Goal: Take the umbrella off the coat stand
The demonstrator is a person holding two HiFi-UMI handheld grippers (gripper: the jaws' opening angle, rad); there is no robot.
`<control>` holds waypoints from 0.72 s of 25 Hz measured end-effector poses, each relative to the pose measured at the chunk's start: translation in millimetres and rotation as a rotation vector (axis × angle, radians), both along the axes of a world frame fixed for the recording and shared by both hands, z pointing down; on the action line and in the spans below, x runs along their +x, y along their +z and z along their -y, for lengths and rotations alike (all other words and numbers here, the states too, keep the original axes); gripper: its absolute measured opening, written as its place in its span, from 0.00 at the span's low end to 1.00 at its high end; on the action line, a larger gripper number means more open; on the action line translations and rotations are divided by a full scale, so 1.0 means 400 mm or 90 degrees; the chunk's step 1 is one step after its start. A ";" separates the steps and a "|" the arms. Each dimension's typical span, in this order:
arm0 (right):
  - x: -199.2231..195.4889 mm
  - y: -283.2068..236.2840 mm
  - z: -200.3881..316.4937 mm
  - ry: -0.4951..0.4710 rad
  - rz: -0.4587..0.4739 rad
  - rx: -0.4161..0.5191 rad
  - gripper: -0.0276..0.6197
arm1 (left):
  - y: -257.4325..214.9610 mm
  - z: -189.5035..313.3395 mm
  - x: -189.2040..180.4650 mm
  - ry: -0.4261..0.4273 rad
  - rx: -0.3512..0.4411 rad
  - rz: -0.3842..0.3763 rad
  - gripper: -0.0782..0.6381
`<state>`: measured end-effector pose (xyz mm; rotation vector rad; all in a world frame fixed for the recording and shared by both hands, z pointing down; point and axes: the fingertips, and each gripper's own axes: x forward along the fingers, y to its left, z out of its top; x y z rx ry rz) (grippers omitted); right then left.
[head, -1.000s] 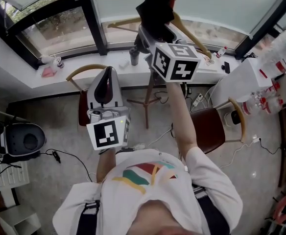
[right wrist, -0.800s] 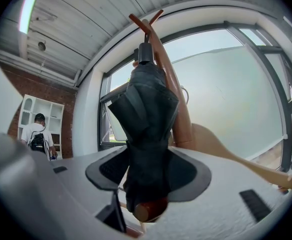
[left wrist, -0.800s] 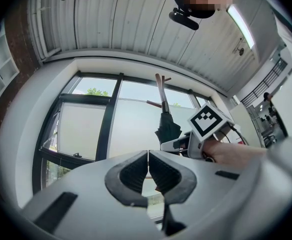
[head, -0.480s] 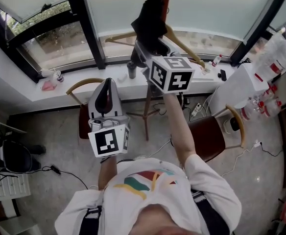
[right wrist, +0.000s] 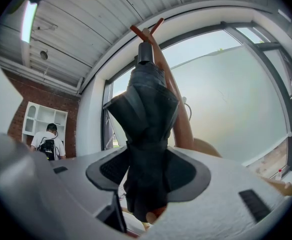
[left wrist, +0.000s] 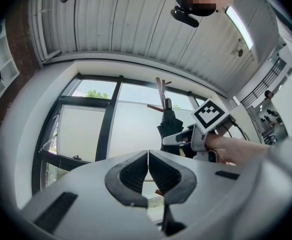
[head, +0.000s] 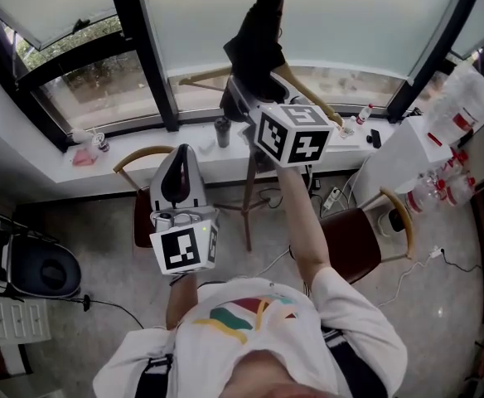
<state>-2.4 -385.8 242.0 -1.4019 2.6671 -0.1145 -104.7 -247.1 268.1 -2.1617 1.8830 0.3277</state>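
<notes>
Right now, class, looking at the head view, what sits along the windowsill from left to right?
Pink object → small cup → dark tumbler → small bottle → black object.

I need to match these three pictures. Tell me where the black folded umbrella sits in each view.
Head view: umbrella top centre, above the right gripper.
Left gripper view: umbrella just right of centre.
Right gripper view: umbrella fills the centre, between jaws that have just been closing on it.
Shared landmark: the wooden coat stand behind it.
</notes>
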 end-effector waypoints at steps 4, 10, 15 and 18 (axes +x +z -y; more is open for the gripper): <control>-0.004 -0.045 -0.006 -0.003 -0.004 0.018 0.39 | -0.006 -0.001 -0.008 0.000 0.001 0.002 0.12; 0.018 -0.133 -0.017 0.004 -0.016 0.061 0.39 | -0.009 -0.002 0.005 0.004 0.003 0.007 0.12; 0.038 -0.228 -0.029 0.012 -0.010 0.105 0.39 | -0.012 0.001 0.011 0.012 0.005 0.011 0.12; 0.046 -0.284 -0.036 0.009 -0.005 0.125 0.39 | -0.006 0.006 0.017 0.023 0.019 0.016 0.12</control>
